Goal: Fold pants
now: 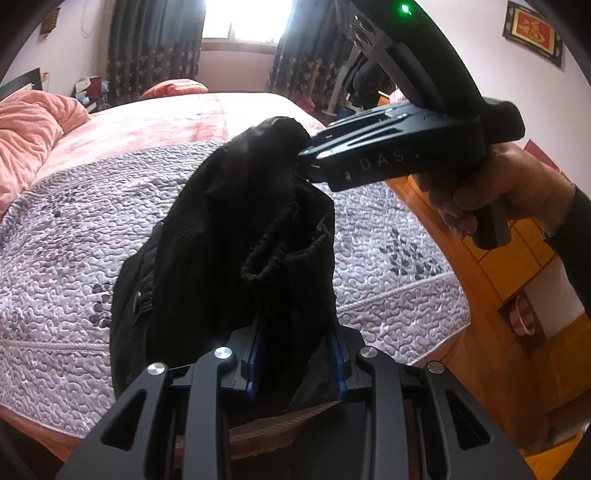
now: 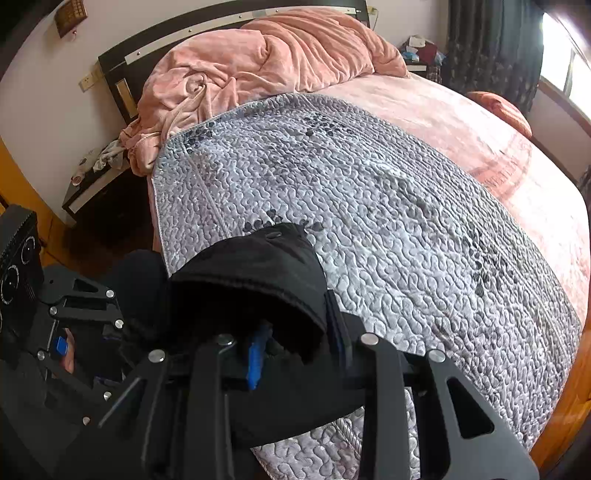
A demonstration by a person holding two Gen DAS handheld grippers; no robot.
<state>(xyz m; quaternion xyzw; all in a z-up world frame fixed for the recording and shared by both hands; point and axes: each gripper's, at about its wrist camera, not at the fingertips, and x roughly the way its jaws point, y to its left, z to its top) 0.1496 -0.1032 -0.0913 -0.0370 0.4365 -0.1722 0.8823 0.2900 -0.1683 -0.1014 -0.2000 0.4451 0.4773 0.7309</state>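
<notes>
The black pants hang bunched in the air over the near edge of the bed, pinched at two spots and draping down between them. The left tongs are clenched on the cloth's lower part between their blue pads, while the right tongs, gripped by a hand, bite a higher fold. Under the pants lies a grey quilted coverlet, with a rumpled pink blanket heaped against the dark headboard.
</notes>
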